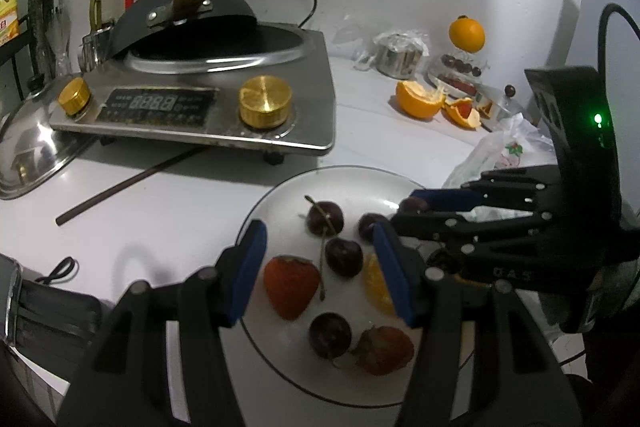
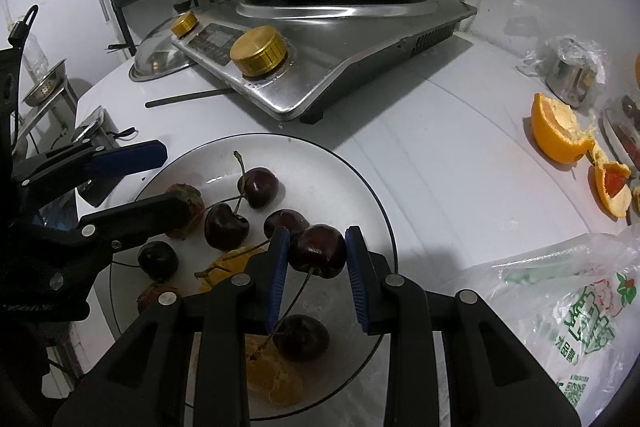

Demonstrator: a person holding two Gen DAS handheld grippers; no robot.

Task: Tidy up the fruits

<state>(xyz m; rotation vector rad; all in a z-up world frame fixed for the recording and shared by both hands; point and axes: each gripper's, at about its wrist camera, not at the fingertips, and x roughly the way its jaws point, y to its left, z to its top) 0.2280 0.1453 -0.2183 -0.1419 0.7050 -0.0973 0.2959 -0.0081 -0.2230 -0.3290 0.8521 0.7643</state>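
Observation:
A white plate (image 1: 280, 199) (image 2: 320, 163) on the white counter holds several dark cherries, two strawberries and orange segments. My left gripper (image 1: 320, 267) is open above the plate, with a strawberry (image 1: 291, 285) and a cherry (image 1: 343, 257) between its fingers. My right gripper (image 2: 317, 253) is shut on a dark cherry (image 2: 318, 250) just above the plate; it shows in the left wrist view (image 1: 394, 213) at the plate's right rim. Another cherry (image 2: 301, 337) and an orange segment (image 2: 272, 375) lie under it.
An induction cooker (image 1: 208, 95) (image 2: 320, 39) with a wok stands behind the plate. A chopstick (image 1: 128, 183) lies in front of it. Orange peels (image 1: 420, 99) (image 2: 560, 135), a whole orange (image 1: 466, 34), a fruit dish (image 1: 456, 75) and a plastic bag (image 2: 568, 307) are to the right.

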